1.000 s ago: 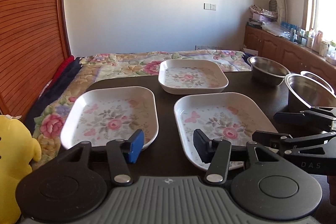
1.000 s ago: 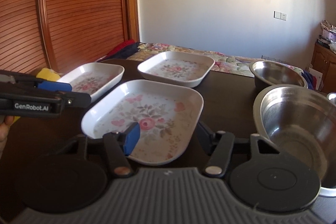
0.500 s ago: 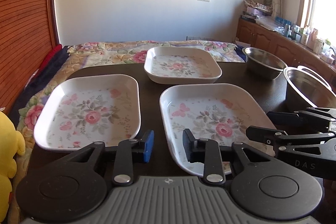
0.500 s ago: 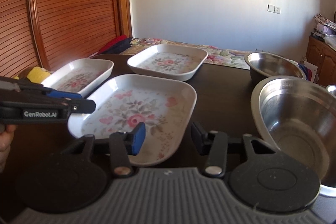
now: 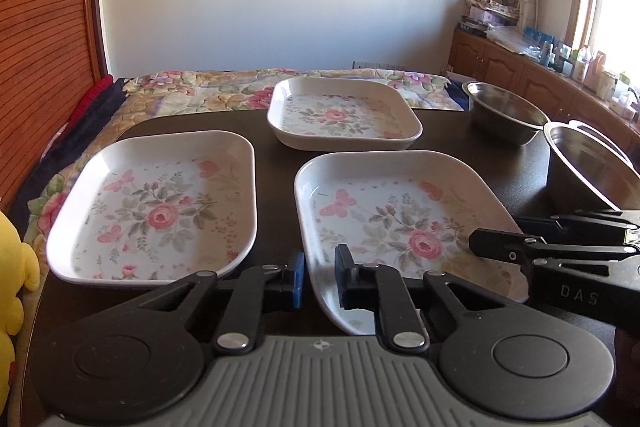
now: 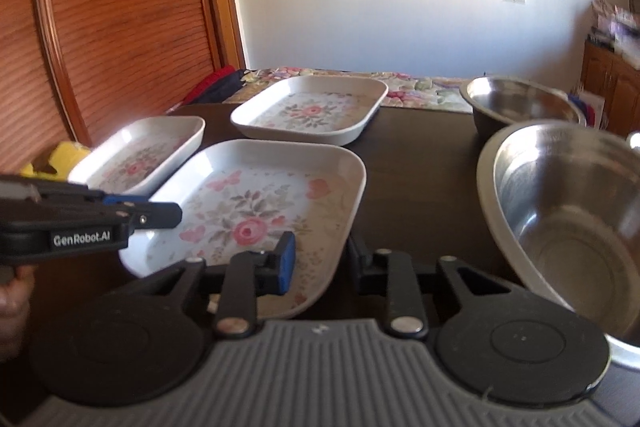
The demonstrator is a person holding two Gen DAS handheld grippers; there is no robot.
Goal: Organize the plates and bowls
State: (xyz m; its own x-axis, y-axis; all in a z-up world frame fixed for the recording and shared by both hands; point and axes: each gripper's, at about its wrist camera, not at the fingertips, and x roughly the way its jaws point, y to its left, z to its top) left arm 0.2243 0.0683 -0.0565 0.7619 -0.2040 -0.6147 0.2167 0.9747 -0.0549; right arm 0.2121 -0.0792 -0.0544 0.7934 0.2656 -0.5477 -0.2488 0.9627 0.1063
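My left gripper [image 5: 319, 277] and right gripper [image 6: 320, 259] stand parted around the near plate's [image 5: 400, 223] edge on the table [image 6: 416, 163]; a shallow bite may slip and tip it

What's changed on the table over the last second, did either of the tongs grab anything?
Both tongs narrowed their gaps. The left tongs swung right and closed toward the near plate edge; the right tongs straddle that plate's near right corner. Neither grips yet. All three plates and the steel bowls stayed put.
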